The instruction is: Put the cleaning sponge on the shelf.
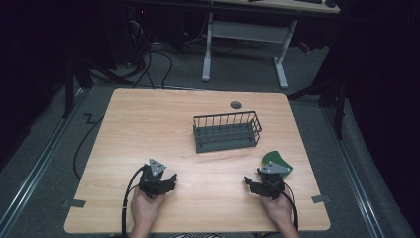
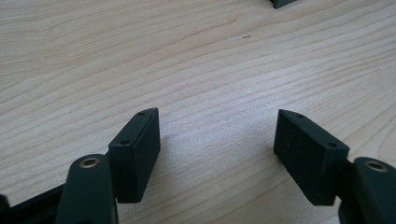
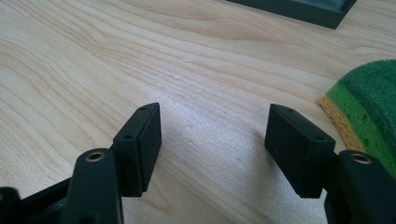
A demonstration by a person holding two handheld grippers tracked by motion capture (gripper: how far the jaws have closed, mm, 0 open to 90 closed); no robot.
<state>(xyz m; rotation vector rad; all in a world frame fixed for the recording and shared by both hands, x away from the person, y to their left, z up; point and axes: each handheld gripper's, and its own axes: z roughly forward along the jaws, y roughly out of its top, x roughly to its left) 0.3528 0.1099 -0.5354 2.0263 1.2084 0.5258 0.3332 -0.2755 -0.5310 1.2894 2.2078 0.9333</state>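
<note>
left gripper [image 1: 171,179] jaws wide, empty, low over table [image 1: 148,129] | wire basket [image 1: 227,131] mid-table, empty | right gripper [image 1: 249,184] jaws wide, empty; green sponge [image 1: 276,159] just beside it | step: pre-grasp, likely; next: right gripper swings onto sponge, closes

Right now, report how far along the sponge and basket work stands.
Nothing looks done yet: the wire basket stands with nothing visible inside, and the green sponge lies on the table, apart from the basket. In hand: nothing. The left gripper and right gripper both rest open near the table's front edge, the sponge just beside the right one. Left, probably: gripping the sponge and carrying it to the basket.
</note>
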